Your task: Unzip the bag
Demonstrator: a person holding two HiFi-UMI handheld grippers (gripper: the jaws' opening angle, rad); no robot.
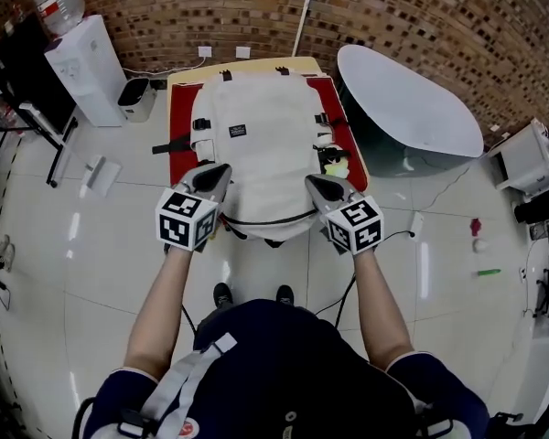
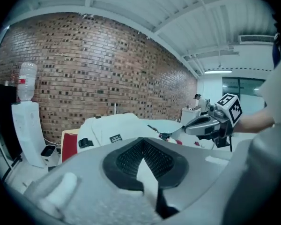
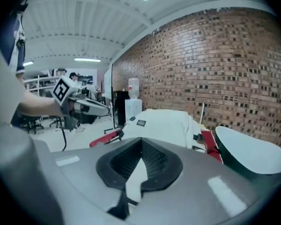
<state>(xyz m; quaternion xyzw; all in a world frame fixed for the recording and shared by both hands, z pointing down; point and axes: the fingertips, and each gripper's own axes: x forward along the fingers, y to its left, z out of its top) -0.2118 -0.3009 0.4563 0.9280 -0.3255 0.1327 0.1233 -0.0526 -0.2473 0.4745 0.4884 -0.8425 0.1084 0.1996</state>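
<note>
A cream-white backpack (image 1: 261,144) lies flat on a red mat (image 1: 178,154) on a small table. A dark curved seam (image 1: 265,220) runs across its near end. My left gripper (image 1: 223,170) hovers at the bag's near left corner and my right gripper (image 1: 310,182) at its near right corner. Both are shut, with nothing between the jaws. In the left gripper view the black pads (image 2: 131,158) meet, with the backpack (image 2: 114,128) beyond and the right gripper (image 2: 210,123) off to the right. The right gripper view shows its pads (image 3: 152,159) pressed together, the backpack (image 3: 164,123) ahead and the left gripper (image 3: 79,106) at left.
A small yellow-green object (image 1: 337,165) sits on the mat beside the bag's right side. A large white oval tub (image 1: 407,108) stands right of the table. A water dispenser (image 1: 87,58) and a small bin (image 1: 137,97) stand at left. A brick wall runs behind.
</note>
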